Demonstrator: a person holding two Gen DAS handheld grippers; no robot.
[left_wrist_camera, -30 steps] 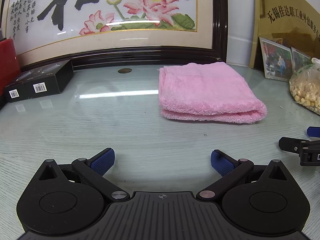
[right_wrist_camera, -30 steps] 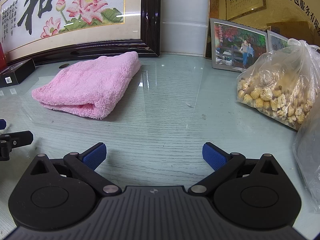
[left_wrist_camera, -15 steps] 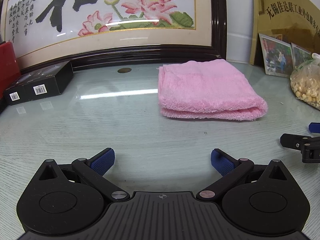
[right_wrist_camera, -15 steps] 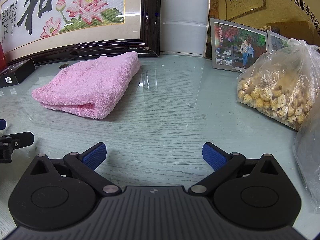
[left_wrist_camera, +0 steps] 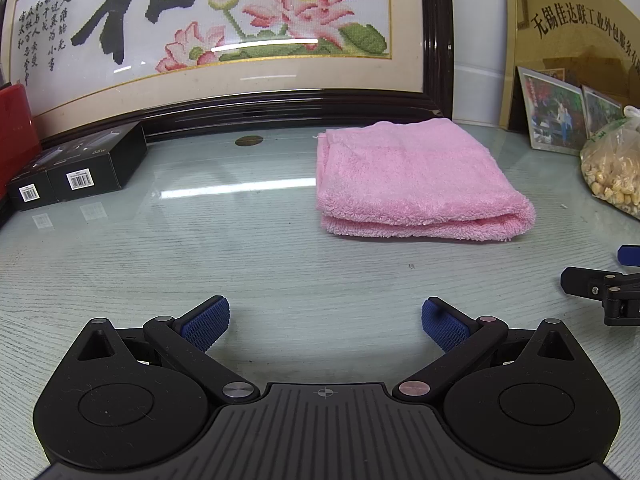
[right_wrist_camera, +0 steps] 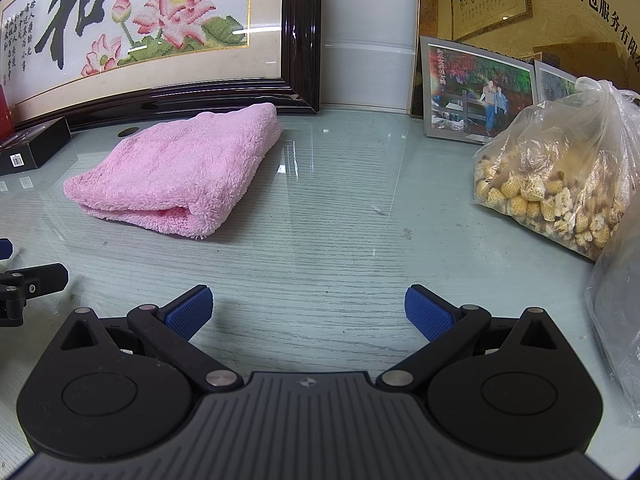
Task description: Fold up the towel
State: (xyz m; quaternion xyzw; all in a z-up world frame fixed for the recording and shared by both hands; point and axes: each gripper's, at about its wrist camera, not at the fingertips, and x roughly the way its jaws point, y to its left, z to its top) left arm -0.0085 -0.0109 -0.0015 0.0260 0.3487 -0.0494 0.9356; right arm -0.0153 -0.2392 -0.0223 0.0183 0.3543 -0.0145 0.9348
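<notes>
A pink towel point(left_wrist_camera: 408, 178) lies folded into a thick rectangle on the glass-topped table point(left_wrist_camera: 240, 264), its rounded fold toward me. In the right wrist view the same towel point(right_wrist_camera: 180, 176) sits ahead and to the left. My left gripper point(left_wrist_camera: 325, 322) hovers low over the table, short of the towel and a little left of it, open with nothing between its blue pads. My right gripper point(right_wrist_camera: 308, 312) is open too, empty, to the right of the towel and well back from it. Each view catches the other gripper's tip at its edge.
A framed lotus embroidery point(left_wrist_camera: 224, 40) leans against the back wall. Black boxes point(left_wrist_camera: 76, 172) lie at the back left. Photo frames point(right_wrist_camera: 476, 88) and a plastic bag of pale lumps point(right_wrist_camera: 560, 176) stand on the right. Another plastic bag point(right_wrist_camera: 620, 312) is at the right edge.
The left gripper has shifted slightly, so the towel sits a little higher and further left in its view. The right gripper has hardly moved. Both stay open.
</notes>
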